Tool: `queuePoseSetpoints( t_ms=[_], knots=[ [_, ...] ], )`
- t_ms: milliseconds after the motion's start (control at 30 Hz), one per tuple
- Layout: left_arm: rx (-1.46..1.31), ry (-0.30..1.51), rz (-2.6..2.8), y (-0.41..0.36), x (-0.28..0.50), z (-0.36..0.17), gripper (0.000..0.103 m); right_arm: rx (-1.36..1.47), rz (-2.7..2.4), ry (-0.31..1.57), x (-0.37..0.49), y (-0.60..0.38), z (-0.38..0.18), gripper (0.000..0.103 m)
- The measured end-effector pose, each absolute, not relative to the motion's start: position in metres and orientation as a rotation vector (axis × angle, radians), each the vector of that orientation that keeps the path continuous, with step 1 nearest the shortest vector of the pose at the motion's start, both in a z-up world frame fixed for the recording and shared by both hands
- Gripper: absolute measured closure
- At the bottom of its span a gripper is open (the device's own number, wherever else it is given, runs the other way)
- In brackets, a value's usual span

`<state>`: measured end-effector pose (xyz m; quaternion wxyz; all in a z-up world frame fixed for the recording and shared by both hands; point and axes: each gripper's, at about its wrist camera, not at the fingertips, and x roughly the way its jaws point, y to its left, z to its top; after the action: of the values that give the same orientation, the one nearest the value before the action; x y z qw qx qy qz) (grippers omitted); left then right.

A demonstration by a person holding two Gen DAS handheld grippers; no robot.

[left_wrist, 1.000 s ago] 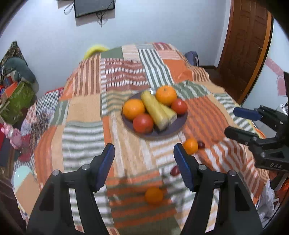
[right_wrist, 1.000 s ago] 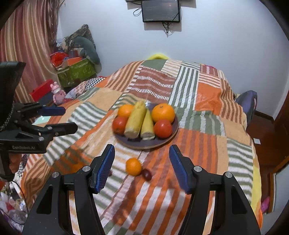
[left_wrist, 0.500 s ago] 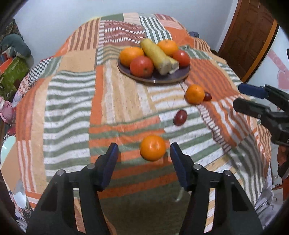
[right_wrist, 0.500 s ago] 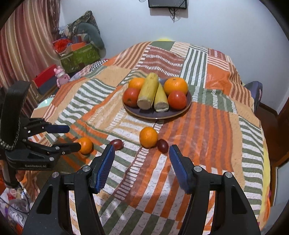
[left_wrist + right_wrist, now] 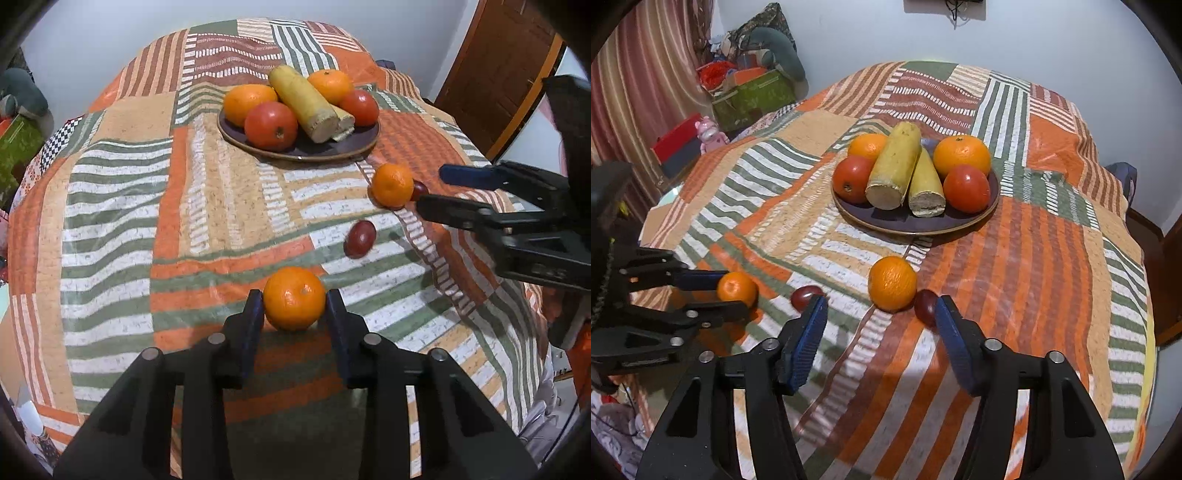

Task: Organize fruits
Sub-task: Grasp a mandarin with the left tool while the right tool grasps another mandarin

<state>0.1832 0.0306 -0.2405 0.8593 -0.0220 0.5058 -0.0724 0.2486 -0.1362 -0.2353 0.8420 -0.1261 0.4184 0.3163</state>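
Left gripper (image 5: 294, 303) clamps — seemingly — small orange (image 5: 294, 297); right gripper (image 5: 880, 318) gapes.

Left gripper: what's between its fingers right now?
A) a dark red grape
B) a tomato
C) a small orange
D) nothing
C: in the left wrist view the left gripper has its blue pads against both sides of a small orange on the patchwork cloth; the right wrist view shows the same orange between them.

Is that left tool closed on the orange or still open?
Closed on it: the left tool has both fingers against the orange's sides.
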Motion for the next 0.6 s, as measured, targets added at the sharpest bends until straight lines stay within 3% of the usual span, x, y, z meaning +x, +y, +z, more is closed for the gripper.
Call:
queuePoseSetpoints(
  t_ms=[300, 467, 600],
  knots=[
    [-0.103, 1.031, -0.127, 0.053, 0.201, -0.23, 0.069, -0.286, 0.669, 0.917, 0.275, -0.126, -0.25, 0.058],
    [-0.116, 1.026, -0.123, 0.057, 0.21, -0.231, 0.069, -0.289, 0.7, 0.923, 0.277, -0.124, -0.252, 0.071],
    [-0.115, 1.019, -0.125, 0.057, 0.216, -0.229, 0.069, -0.293, 0.698, 0.899, 0.276, -0.125, -0.247, 0.071]
  ],
)
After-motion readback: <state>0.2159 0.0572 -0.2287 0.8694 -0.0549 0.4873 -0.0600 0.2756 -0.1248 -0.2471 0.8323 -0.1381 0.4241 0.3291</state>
